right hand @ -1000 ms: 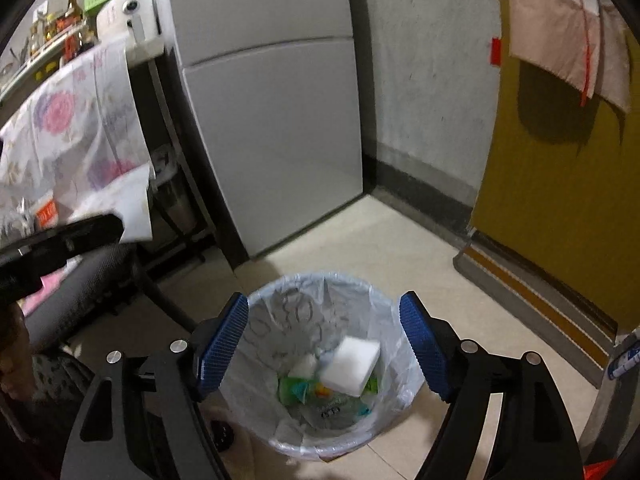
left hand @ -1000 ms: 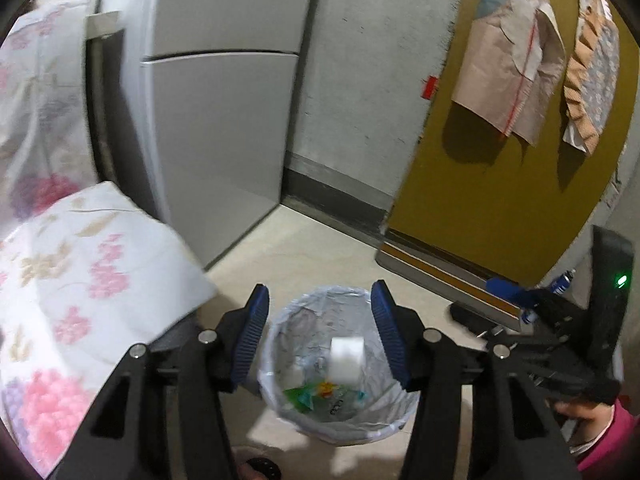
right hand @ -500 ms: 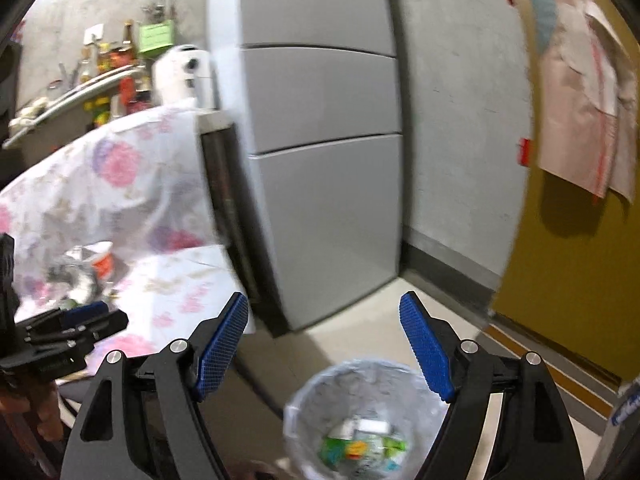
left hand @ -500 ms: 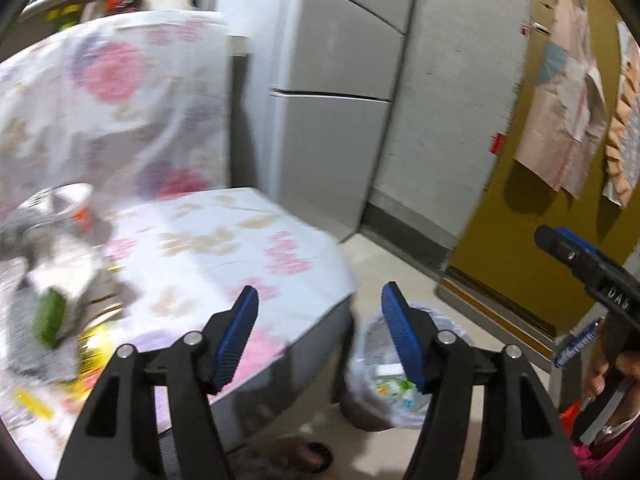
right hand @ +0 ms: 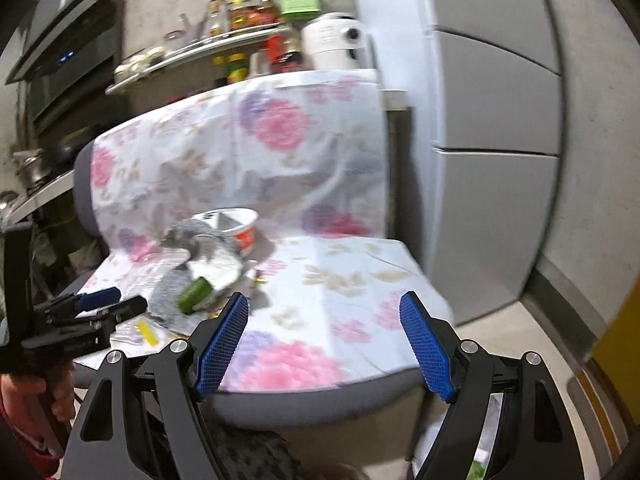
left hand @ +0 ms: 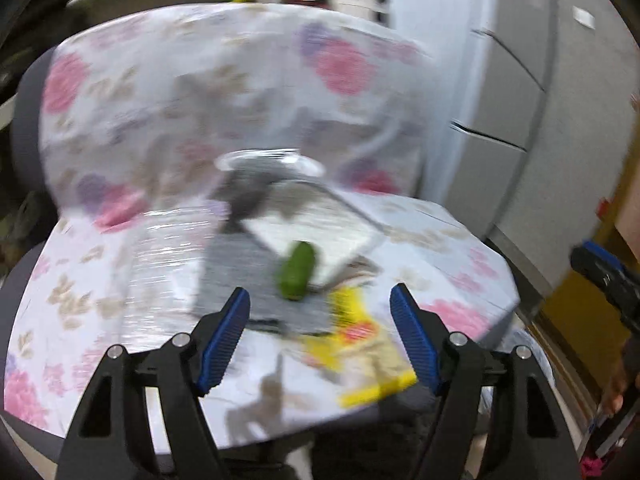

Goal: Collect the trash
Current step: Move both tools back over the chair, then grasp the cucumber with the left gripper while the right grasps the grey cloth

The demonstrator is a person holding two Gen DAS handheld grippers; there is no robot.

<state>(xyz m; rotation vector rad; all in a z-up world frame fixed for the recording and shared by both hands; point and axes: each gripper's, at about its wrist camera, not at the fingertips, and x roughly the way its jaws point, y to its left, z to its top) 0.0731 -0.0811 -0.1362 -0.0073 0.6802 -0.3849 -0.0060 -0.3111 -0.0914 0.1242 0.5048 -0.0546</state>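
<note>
A pile of trash lies on the chair seat under a floral cloth (left hand: 80, 264): a green cylinder (left hand: 297, 265), a yellow wrapper (left hand: 360, 344), clear plastic film (left hand: 160, 248), a grey sheet (left hand: 236, 264) and a paper cup (right hand: 232, 226). The green cylinder (right hand: 195, 293) also shows in the right wrist view. My left gripper (left hand: 320, 336) is open and empty, just short of the pile; the right wrist view shows it at left (right hand: 100, 304). My right gripper (right hand: 324, 344) is open and empty over the seat's front right. The bin liner (right hand: 484, 440) peeks out below the seat.
A grey fridge (right hand: 492, 120) stands right of the chair. Shelves with bottles (right hand: 240, 12) and a white appliance (right hand: 336, 40) are behind it. A dark oven (right hand: 60, 64) is at the far left. The floor (right hand: 532, 340) runs to a mustard door at right.
Both grippers have swung up and left from over the bin to face the chair seat. The bin has dropped almost out of view. Both stay open and empty.
</note>
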